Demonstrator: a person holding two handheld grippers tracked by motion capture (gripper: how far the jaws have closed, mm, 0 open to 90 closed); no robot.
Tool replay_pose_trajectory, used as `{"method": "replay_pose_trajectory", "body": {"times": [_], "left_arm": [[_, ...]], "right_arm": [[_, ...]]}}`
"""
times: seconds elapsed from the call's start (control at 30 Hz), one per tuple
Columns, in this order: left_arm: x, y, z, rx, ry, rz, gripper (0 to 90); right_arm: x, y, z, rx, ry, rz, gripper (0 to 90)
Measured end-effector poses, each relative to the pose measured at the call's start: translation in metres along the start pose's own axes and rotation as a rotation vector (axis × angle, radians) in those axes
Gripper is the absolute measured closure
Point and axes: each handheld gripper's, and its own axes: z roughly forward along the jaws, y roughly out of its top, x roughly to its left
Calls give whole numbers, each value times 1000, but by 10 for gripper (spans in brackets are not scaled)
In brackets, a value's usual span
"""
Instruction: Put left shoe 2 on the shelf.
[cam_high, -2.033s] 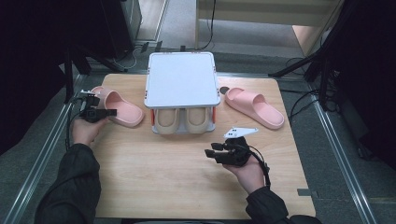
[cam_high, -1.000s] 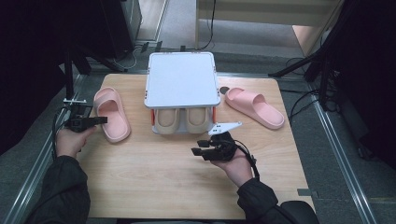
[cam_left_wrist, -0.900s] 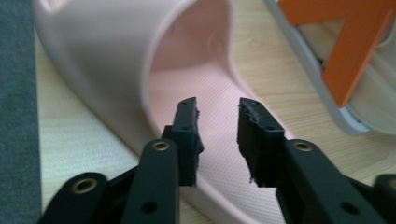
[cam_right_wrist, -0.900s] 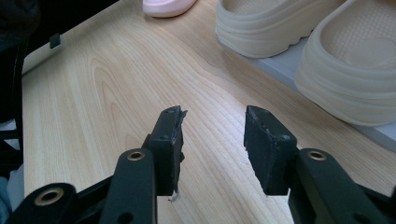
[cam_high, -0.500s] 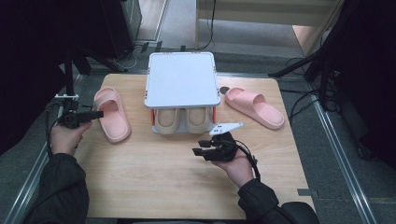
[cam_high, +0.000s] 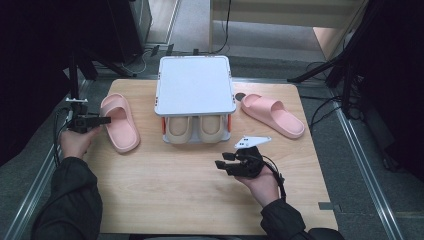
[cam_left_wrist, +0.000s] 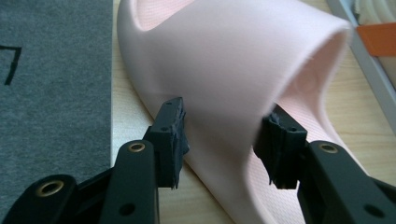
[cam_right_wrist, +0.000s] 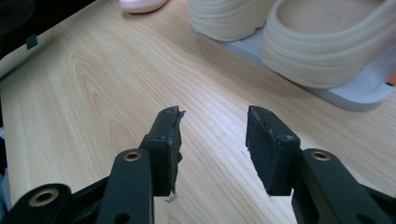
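A pink slipper (cam_high: 120, 122) lies at the table's left. My left gripper (cam_high: 106, 120) reaches in from the left edge and straddles the slipper's strap (cam_left_wrist: 243, 60). Its jaws have just been opening and stand open, with the left gripper (cam_left_wrist: 224, 135) pads beside the strap. A second pink slipper (cam_high: 272, 114) lies at the right. My right gripper (cam_high: 223, 161) hovers over bare wood in front of the rack, open. In the right gripper view nothing lies between the right gripper (cam_right_wrist: 212, 135) jaws, which have just opened a little further.
A grey two-level shoe rack (cam_high: 195, 85) stands at the centre back, with two beige slippers (cam_high: 202, 129) on its lower shelf (cam_right_wrist: 359, 95). Those beige slippers (cam_right_wrist: 322, 46) sit close ahead of the right jaws. Grey floor (cam_left_wrist: 51, 70) borders the table's left edge.
The left pink slipper has been swung round and pulled toward the left front, and the left jaws have opened off its strap. The right hand shifted left toward the table's middle.
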Motion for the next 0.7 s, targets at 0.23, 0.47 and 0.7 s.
{"method": "replay_pose_trajectory", "body": {"times": [0.23,0.47,0.7], "left_arm": [[5,2,2,-29,10,-5,601],[3,3,1,-23,20,-5,668],[2,3,-3,-22,46,-1,779]], "right_arm": [[-4,-5,-8,-19,-22,33,547],[-5,-6,-9,-21,-22,39,546],[-5,-5,-8,-24,-19,33,545]]}}
